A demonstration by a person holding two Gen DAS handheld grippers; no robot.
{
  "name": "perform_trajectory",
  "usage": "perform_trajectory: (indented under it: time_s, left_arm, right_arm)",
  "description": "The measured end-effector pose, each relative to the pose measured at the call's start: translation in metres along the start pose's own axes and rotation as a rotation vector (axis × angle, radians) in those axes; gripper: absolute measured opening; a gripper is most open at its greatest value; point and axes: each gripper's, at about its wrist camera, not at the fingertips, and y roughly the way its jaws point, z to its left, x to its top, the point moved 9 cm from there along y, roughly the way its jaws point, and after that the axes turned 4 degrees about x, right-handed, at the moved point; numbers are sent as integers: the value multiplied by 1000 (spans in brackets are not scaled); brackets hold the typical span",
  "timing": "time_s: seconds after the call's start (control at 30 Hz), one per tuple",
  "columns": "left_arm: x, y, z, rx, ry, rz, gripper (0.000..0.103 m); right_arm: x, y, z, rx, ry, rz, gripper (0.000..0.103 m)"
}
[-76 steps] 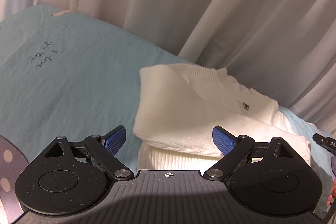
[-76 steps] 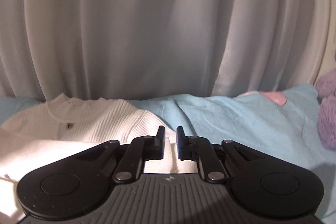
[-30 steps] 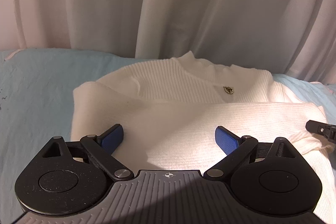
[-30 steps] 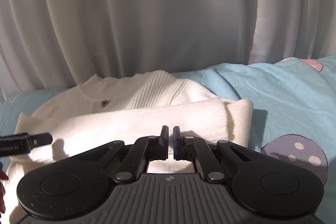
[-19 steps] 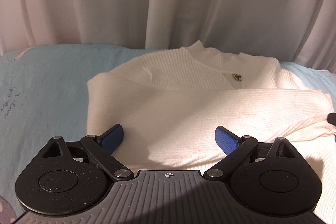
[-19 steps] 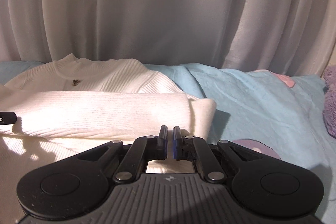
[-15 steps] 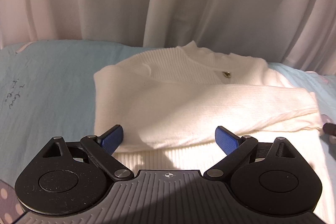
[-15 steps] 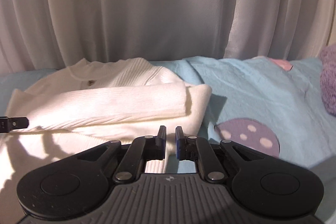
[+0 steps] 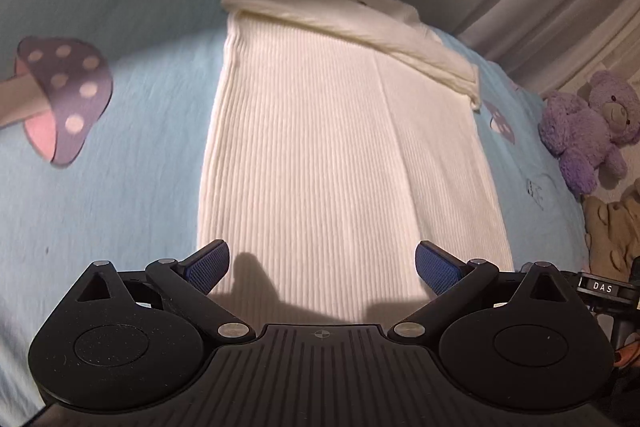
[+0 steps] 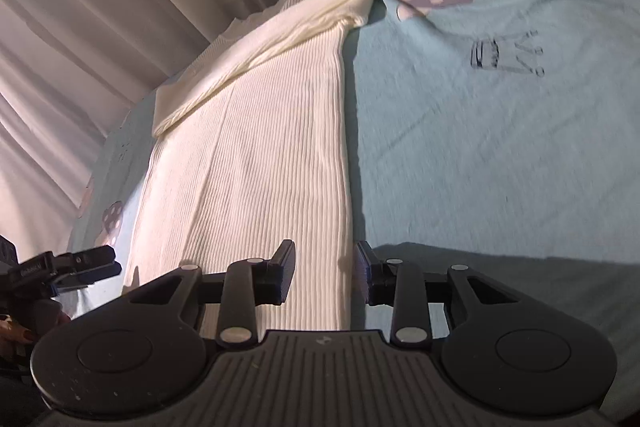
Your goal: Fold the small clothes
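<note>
Half a second ago both of my cameras looked at the collar end of the white sweater [image 9: 340, 147] with the sleeves already folded across the chest; now I have pulled both tongs back to the hem end, and the sweater stretches away from me on the light blue bed sheet [image 10: 500, 131], the folded sleeve [image 9: 360, 23] lying across its far part. My left tongs [image 9: 322, 267] are wide open over the hem, touching nothing as far as I see. My right tongs [image 10: 325, 273], which were almost closed before, are now opened narrowly, straddling the right edge of the sweater near the hem. I judge that the sleeve folds are finished and the next step is to grasp the hem corners and fold the body toward the collar.
</note>
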Motion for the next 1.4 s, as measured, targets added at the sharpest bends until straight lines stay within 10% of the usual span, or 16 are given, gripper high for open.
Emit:
perform_trajectory:
  time_s: [0.73, 0.93, 1.03, 1.4]
  left_arm:
    - [-53, -28, 41, -28, -253, 37, 93]
    - [-51, -24, 47, -56, -288, 62, 51]
    - [-52, -20, 50, -69, -299, 74, 13]
    - [-3, -49, 34, -231, -320, -102, 11]
  right_arm:
    - [-44, -7, -4, 158, 91, 144, 22]
    - [-44, -3, -4, 148, 103, 142, 8]
    - [-41, -2, -4, 155, 114, 137, 7]
    - [9, -23, 13, 252, 139, -36, 6]
